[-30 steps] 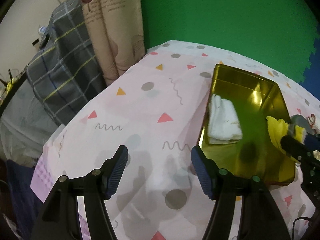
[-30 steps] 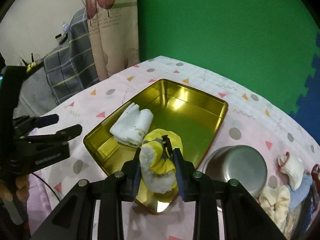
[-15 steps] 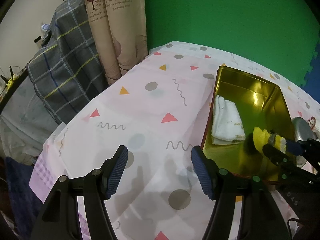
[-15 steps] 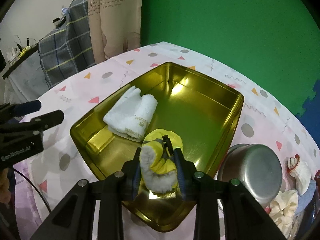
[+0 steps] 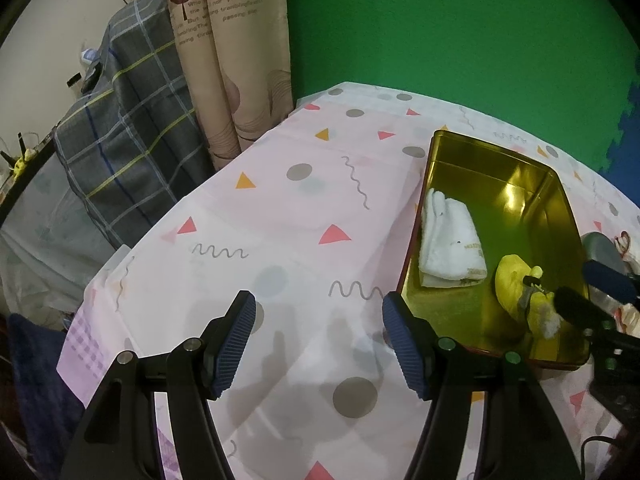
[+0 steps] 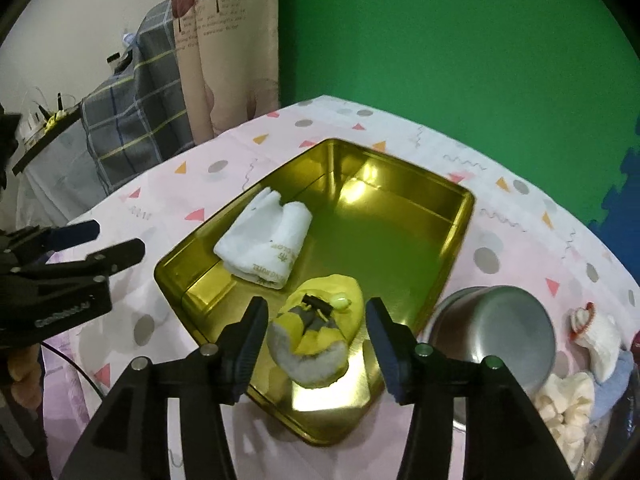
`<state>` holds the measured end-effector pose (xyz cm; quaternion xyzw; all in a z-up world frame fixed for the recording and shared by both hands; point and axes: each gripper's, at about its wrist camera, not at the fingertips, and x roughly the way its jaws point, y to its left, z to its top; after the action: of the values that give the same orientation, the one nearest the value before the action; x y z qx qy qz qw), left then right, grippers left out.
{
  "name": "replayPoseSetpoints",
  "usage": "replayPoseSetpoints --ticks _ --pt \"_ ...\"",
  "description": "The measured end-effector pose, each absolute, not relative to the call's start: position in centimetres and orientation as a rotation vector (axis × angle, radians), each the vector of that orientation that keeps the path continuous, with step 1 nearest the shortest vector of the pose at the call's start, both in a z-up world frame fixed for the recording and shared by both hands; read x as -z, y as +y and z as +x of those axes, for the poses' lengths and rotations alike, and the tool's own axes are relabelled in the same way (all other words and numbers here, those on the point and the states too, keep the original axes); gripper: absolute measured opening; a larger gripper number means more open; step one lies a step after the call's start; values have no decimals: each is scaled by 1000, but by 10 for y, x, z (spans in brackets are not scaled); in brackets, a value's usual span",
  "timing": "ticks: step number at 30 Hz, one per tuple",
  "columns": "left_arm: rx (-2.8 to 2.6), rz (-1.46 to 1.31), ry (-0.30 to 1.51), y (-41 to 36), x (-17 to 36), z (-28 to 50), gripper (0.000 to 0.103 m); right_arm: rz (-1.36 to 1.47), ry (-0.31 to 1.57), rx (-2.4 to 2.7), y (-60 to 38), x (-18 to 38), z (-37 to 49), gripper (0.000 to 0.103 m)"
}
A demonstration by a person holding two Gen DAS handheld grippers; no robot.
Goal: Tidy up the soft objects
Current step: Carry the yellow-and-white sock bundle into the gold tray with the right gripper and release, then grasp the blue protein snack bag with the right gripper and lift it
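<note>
Gold tin (image 6: 460, 216) on bench (image 5: 280, 208): white towel (image 6: 266, 246), yellow soft toy (image 6: 320, 332) inside. Right tool (image 6: 316, 336) opening, toy loose between jaws. Left tool (image 5: 318, 344) released, empty

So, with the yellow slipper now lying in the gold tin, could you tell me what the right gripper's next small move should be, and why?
Probably lift the right gripper straight up and back out of the gold tin. Its jaws are opening and the pads no longer press the yellow slipper, which rests on the tin's floor beside the white towel. More soft items wait by the steel bowl.
</note>
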<state>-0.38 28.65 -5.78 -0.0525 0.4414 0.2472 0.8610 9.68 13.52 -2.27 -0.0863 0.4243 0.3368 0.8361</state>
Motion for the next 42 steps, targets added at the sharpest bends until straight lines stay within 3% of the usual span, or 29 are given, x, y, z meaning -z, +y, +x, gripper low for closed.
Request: replayPoseSetpoints --ticks 11,25,42 --pt "-463 -56 905 256 50 -4 63 -109 840 -560 35 -4 72 52" --pt "-367 10 918 207 46 6 63 -26 871 -190 -150 4 84 52" --pt "-143 125 944 101 49 38 63 16 945 -175 -177 49 110 52"
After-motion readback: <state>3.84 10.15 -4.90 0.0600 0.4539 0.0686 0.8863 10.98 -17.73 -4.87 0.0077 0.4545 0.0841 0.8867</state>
